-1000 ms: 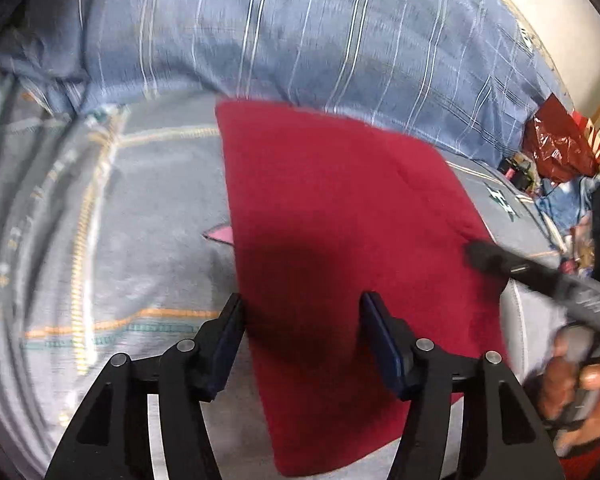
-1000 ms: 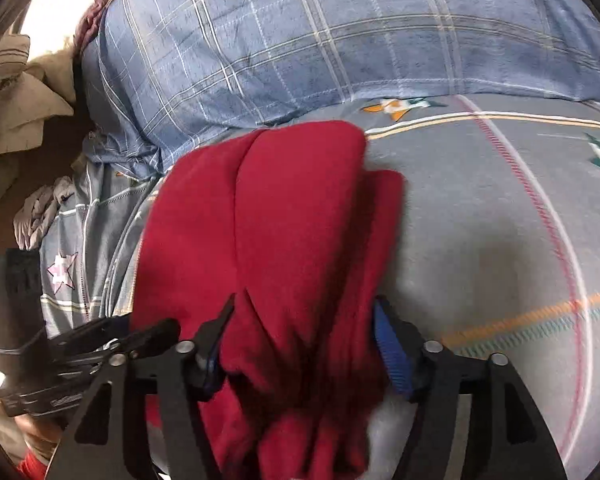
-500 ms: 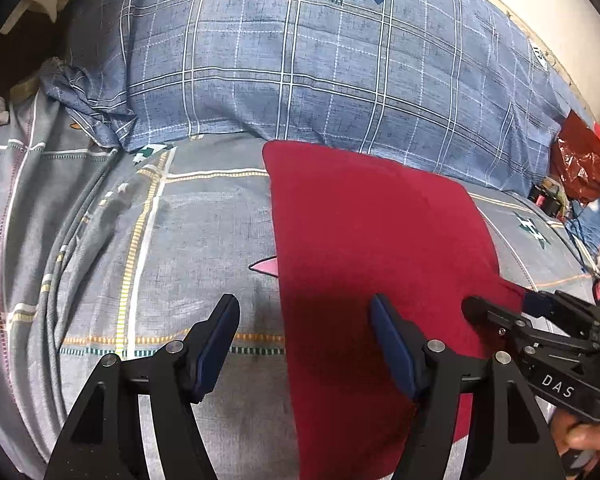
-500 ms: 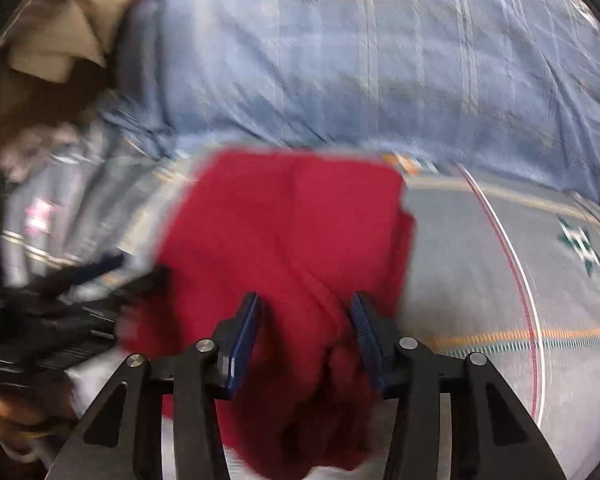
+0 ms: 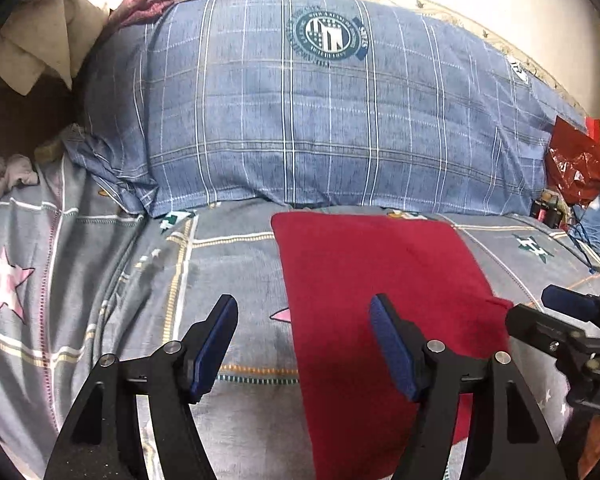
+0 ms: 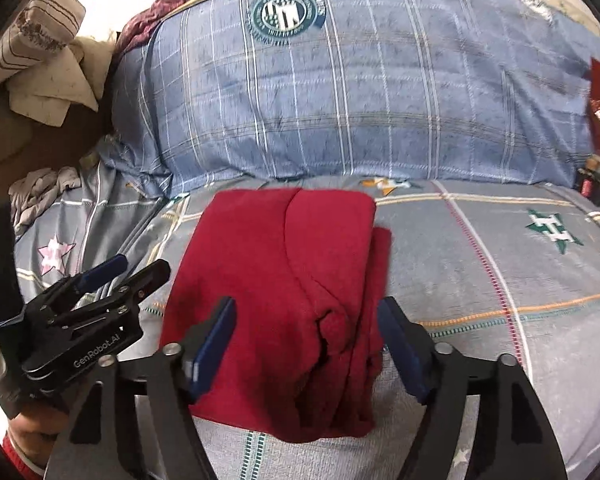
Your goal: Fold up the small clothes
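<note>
Both claws point(image 5: 302, 344) point(image 6: 306, 346) agape, seemingly above red garment point(image 6: 284, 280)

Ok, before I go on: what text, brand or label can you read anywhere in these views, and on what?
"GenRobot.AI": on the left gripper body, right wrist view.
"D...", cut off: on the right gripper body, left wrist view.
Round crest on the blue plaid pillow: lettering too small to read.
Red garment: no text.

Left gripper point(image 5: 302, 344) fingers point(image 5: 216, 344) spread, empty; red garment point(image 5: 380, 300) flat on bedsheet point(image 5: 100, 280).

A blue plaid pillow point(image 5: 320, 120) rests on a grey star-patterned bedsheet point(image 5: 100, 280) under bright backlight.
</note>
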A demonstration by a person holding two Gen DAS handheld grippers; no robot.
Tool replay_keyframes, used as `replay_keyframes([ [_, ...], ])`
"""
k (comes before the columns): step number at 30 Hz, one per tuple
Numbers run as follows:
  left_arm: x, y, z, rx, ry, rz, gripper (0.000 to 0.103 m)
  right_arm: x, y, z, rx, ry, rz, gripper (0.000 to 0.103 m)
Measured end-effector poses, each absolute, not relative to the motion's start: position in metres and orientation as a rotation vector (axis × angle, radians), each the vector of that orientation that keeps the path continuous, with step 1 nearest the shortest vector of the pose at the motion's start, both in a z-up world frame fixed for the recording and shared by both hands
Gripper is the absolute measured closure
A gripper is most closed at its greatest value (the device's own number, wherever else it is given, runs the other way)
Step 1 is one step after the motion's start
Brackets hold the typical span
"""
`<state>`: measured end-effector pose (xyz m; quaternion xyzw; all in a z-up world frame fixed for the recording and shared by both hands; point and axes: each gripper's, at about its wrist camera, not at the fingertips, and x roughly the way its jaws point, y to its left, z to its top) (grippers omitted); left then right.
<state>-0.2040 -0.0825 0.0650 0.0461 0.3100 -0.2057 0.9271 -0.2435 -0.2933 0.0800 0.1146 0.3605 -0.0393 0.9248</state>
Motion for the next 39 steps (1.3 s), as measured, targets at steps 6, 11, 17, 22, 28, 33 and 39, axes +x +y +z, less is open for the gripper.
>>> replay_keyframes([
  [6, -0.214, -0.073, 0.071, 0.096, 0.641, -0.411, 0.033, -0.246, -0.283, 0.081, 0.207, 0.736, -0.116, 0.024],
  [11, -0.216, -0.067, 0.074, 0.103, 0.652, -0.399, 0.033, -0.25, -0.283, 0.083, 0.211, 0.731, -0.112, 0.02],
  [17, -0.218, -0.062, 0.078, 0.113, 0.65, -0.38, 0.033, -0.25, -0.278, 0.082, 0.214, 0.746, -0.098, 0.02],
  [22, -0.218, -0.055, 0.078, 0.113, 0.635, -0.363, 0.033, -0.248, -0.272, 0.083, 0.204, 0.744, -0.087, 0.02],
  [28, -0.22, -0.054, 0.076, 0.132, 0.627, -0.355, 0.033, -0.243, -0.266, 0.079, 0.199, 0.76, -0.072, 0.02],
  [33, -0.221, -0.056, 0.075, 0.143, 0.615, -0.358, 0.033, -0.241, -0.269, 0.078, 0.201, 0.759, -0.08, 0.02],
  [39, -0.219, -0.062, 0.072, 0.15, 0.622, -0.375, 0.033, -0.239, -0.273, 0.074, 0.224, 0.771, -0.091, 0.019],
])
